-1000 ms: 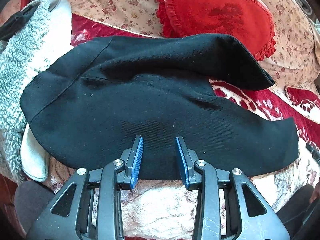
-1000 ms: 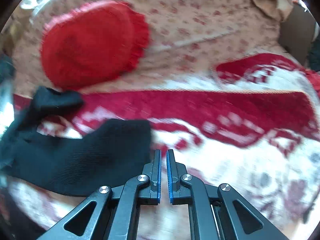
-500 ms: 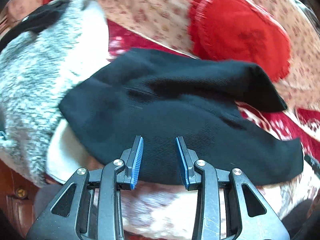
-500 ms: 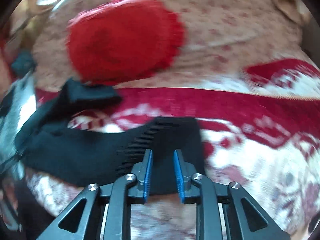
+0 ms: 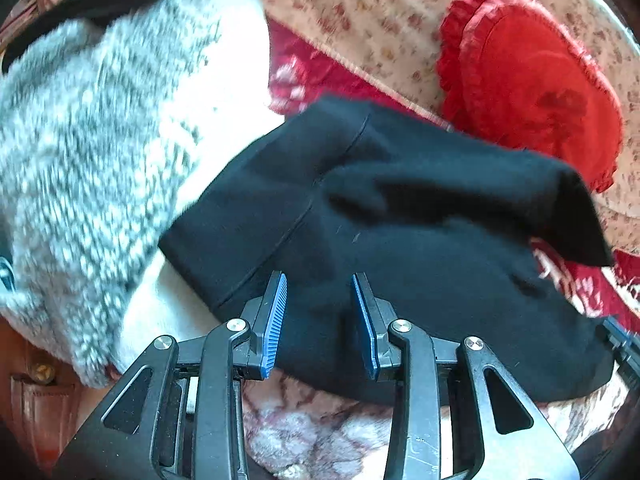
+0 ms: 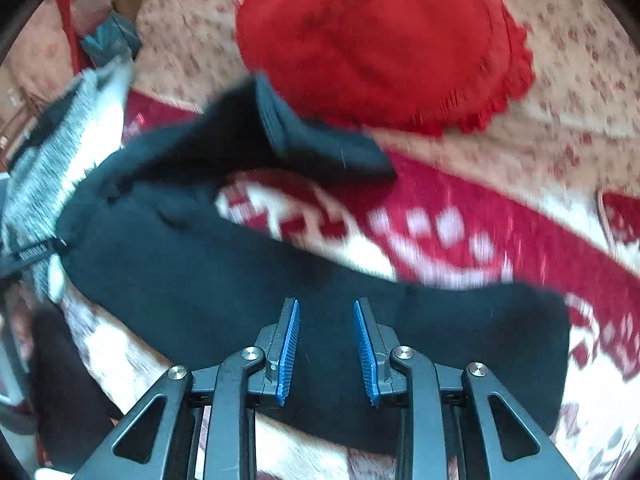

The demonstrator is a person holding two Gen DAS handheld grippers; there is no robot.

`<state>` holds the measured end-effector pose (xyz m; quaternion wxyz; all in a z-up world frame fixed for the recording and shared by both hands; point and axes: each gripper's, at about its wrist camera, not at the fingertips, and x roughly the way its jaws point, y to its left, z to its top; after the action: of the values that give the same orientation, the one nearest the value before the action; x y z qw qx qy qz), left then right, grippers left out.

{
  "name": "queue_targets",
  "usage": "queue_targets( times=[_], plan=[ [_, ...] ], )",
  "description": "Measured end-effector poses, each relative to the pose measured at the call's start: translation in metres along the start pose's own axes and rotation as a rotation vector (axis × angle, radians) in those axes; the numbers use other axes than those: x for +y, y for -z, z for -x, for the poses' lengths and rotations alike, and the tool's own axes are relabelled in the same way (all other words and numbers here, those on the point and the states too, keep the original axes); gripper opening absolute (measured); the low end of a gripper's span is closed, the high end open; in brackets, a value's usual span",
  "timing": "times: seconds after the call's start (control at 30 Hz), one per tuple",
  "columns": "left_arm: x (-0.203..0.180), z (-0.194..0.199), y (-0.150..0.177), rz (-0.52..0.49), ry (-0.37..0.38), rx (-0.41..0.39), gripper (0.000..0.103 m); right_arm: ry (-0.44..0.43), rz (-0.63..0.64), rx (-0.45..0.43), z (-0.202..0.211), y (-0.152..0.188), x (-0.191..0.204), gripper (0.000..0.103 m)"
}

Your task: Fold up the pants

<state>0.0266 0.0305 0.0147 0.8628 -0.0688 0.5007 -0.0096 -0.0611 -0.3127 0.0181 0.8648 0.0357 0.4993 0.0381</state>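
Black pants lie spread on a red and white patterned blanket. One leg is bent back towards the red cushion, and its cuff points up. The other leg runs to the right and ends at a hem. My left gripper hovers open over the near edge of the pants, beside the waistband seam, with nothing pressed between its blue pads. My right gripper is over the near leg with its jaws opening. Black cloth shows behind the gap, but the pads do not press on it.
A red frilled cushion leans on the floral sofa cover behind the pants. A grey and white fluffy throw is piled at the left, touching the waist end. A brown edge shows at the lower left.
Both grippers have swung to the left. The right one was shut beside the leg's end, and now stands open over the leg. The fluffy throw fills more of the left wrist view.
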Motion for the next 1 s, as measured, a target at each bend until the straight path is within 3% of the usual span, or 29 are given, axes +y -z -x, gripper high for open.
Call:
queue_targets(
  times=[0.13,0.23,0.47,0.57,0.7,0.83,0.9,1.0],
  plan=[
    [-0.010,-0.005,-0.026,-0.001,0.033,-0.015,0.045,-0.021,0.051,-0.109,0.017,-0.044,0.014,0.038],
    [-0.018,-0.019,-0.046,-0.027,0.013,-0.027,0.045,-0.028,0.098,-0.148,0.007,-0.080,0.026,0.046],
    [-0.023,-0.070,-0.077,-0.044,-0.050,0.052,0.045,-0.051,0.157,-0.072,-0.061,-0.141,0.040,0.045],
    [-0.019,-0.079,-0.083,-0.025,-0.061,0.064,0.045,-0.071,0.193,-0.055,-0.081,-0.149,0.048,0.013],
    [-0.010,-0.062,-0.084,0.000,-0.055,0.036,0.045,-0.103,0.200,-0.132,-0.051,-0.143,0.059,0.008],
    [0.014,-0.024,-0.073,0.049,-0.024,-0.030,0.045,-0.175,0.332,-0.217,0.008,-0.102,0.084,0.008],
    [0.031,-0.005,-0.063,0.091,0.004,-0.050,0.045,-0.223,0.395,-0.210,0.023,-0.073,0.099,0.008],
    [0.047,0.010,-0.048,0.121,0.032,-0.053,0.045,-0.301,0.461,-0.118,0.018,-0.017,0.117,0.008]
  ],
)
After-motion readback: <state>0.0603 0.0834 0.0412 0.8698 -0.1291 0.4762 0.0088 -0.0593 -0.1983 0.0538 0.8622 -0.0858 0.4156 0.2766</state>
